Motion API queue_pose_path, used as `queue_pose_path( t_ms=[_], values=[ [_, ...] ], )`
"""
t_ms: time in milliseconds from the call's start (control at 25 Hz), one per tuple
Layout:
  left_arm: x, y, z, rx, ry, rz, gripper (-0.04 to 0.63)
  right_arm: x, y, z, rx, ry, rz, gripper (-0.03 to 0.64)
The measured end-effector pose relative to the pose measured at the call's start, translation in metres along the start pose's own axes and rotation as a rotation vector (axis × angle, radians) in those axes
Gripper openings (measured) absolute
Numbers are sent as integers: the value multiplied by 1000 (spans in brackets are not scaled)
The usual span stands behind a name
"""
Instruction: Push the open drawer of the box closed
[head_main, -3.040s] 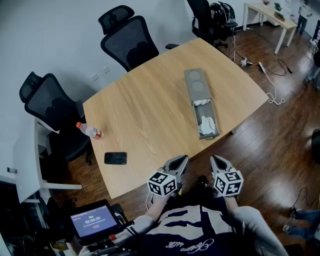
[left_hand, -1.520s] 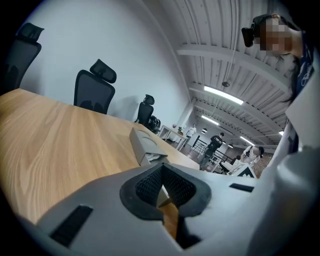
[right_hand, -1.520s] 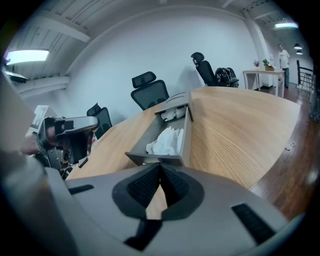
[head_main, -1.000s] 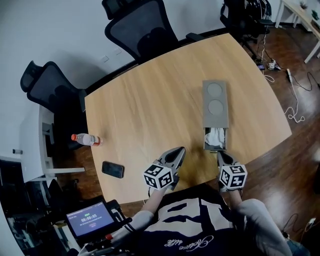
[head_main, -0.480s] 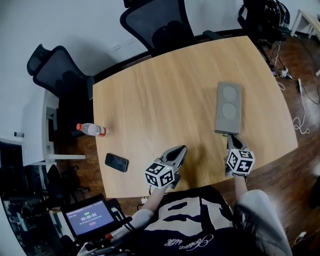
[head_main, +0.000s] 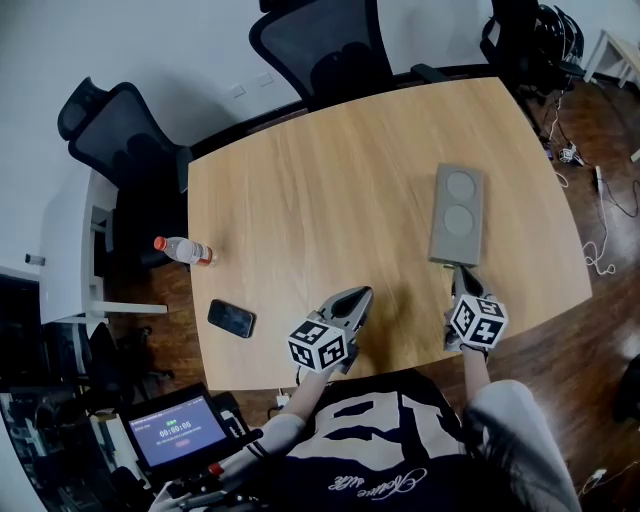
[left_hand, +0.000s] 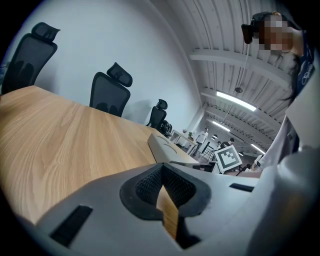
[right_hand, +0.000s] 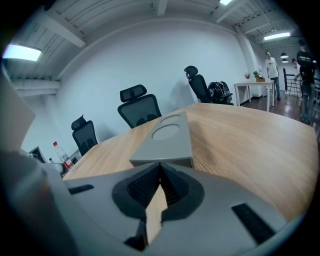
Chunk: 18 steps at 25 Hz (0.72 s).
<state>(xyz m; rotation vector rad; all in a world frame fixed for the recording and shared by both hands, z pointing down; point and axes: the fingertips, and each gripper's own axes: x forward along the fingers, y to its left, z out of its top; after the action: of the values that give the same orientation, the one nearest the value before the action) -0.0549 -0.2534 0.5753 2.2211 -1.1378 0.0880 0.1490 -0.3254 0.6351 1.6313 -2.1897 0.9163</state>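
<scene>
the grey box (head_main: 458, 213) with two round recesses in its top lies lengthwise on the right part of the wooden table (head_main: 320, 190), near the front edge, and its drawer (right_hand: 185, 162) sits pushed in, flush with the near end. the right gripper (head_main: 461, 273) points at that end with its tips touching or just short of it; its jaws are clenched together on nothing. the left gripper (head_main: 359, 296) rests over the table's front edge, well to the left of the box, jaws likewise pressed together and empty. further left lie a black phone (head_main: 231, 318) and a water bottle (head_main: 185, 250) on its side at the table's left edge. black office chairs (head_main: 320, 45) stand behind the table.
</scene>
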Motion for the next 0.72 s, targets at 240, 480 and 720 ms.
queue_pose_path(
  t_ms=[240, 480, 720],
  values=[
    [1, -26, -5, 32, 12, -60, 0, -38, 18, -12, 37, -26, 36, -2],
    [-4, -66, -17, 71, 22, -122, 0, -88, 30, -35, 38, -37, 64, -2],
    [-26, -113, -49, 100, 52, -164, 0, -147, 40, -62, 44, -74, 83, -2]
  ],
)
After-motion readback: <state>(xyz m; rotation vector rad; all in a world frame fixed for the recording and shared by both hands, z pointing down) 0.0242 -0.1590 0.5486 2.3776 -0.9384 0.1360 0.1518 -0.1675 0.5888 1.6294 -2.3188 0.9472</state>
